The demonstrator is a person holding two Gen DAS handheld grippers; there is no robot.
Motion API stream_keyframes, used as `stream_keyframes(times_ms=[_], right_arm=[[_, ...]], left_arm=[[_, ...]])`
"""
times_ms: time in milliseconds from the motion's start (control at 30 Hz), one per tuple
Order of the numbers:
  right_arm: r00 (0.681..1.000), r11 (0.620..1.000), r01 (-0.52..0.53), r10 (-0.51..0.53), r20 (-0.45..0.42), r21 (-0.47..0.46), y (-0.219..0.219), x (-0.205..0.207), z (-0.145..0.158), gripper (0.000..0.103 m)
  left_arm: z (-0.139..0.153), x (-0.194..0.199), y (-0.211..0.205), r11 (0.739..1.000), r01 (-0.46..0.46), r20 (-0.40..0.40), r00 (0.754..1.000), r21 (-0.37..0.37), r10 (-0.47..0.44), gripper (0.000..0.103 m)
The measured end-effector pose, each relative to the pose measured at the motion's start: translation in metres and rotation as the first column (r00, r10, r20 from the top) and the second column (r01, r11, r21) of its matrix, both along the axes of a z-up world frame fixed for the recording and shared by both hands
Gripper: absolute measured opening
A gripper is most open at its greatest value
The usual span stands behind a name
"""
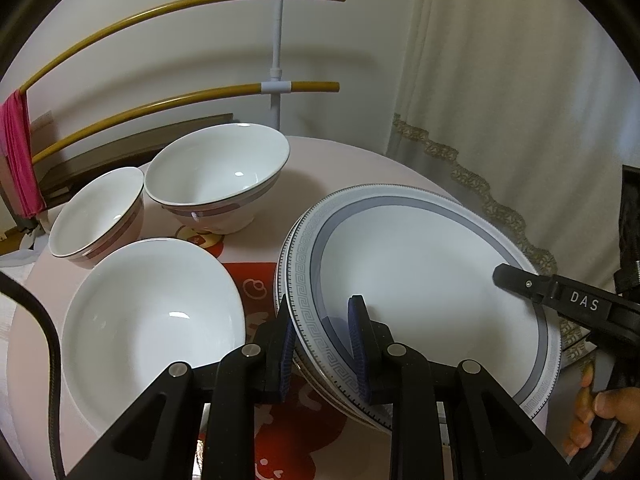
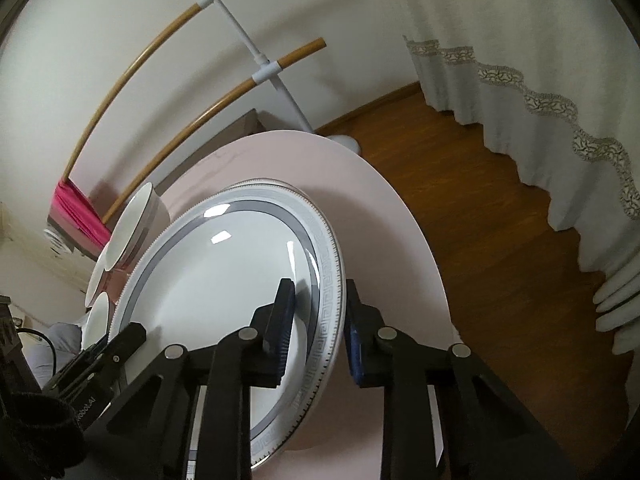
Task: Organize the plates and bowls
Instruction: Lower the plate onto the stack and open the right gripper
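A stack of grey-rimmed plates (image 1: 424, 280) sits on the round pink table (image 1: 344, 164). My left gripper (image 1: 322, 344) straddles the near-left rim of the stack, one blue pad (image 1: 358, 344) on top and one beneath, closed on the rim. My right gripper (image 2: 316, 332) straddles the opposite rim of the same plates (image 2: 224, 280), with a visible gap on the outer side. It also shows in the left wrist view (image 1: 516, 276). A white shallow bowl (image 1: 156, 320) lies left of the plates. Two deeper bowls (image 1: 218, 176) (image 1: 98, 216) stand behind it.
A gold-and-white rack (image 1: 276, 88) with a pink cloth (image 1: 18, 156) stands behind the table. A red patterned mat (image 1: 256, 292) lies under the dishes. White curtains (image 2: 540, 92) and wooden floor (image 2: 480, 220) are to the right.
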State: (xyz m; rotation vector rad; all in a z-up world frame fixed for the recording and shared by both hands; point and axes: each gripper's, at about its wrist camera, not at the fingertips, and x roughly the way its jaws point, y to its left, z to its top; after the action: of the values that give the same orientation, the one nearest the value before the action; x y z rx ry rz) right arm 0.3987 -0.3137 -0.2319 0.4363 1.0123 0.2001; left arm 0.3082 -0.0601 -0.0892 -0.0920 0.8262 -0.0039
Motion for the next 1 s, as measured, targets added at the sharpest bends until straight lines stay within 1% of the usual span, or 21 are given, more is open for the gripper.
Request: stream_keyframes(times_ms=[167,533,733,1000], right_arm=[[1.000,0.999,-0.008,0.008,0.006,0.054,-0.0054,0.0005,-0.0048,0.022],[1.000,0.998,-0.023,0.022,0.015,0.064,-0.0066,-0.0005,-0.0058,0.022],[0.999,0.997,-0.028,0.027,0.018,0.074,-0.0104,0.0005,-0.0075,0.021],[0.999,0.998,-0.028,0.027,0.019,0.064,-0.0101,0.0011,-0.0072,0.021]], left_arm=[[0.0014,-0.0019,-0.0008,1.000,-0.002,-0.005,1.000,0.009,0.002,0.023],[0.0029,-0.0057,-0.0012,0.999,-0.017,-0.023,1.000,0.037,0.018,0.024],[0.0026,-0.0068,-0.0010,0.999,-0.015,-0.024,1.000,0.037,0.016,0.025],[0.0012,-0.0060,0.0039,0.999,-0.012,-0.031,0.999,0.030,0.013,0.026]])
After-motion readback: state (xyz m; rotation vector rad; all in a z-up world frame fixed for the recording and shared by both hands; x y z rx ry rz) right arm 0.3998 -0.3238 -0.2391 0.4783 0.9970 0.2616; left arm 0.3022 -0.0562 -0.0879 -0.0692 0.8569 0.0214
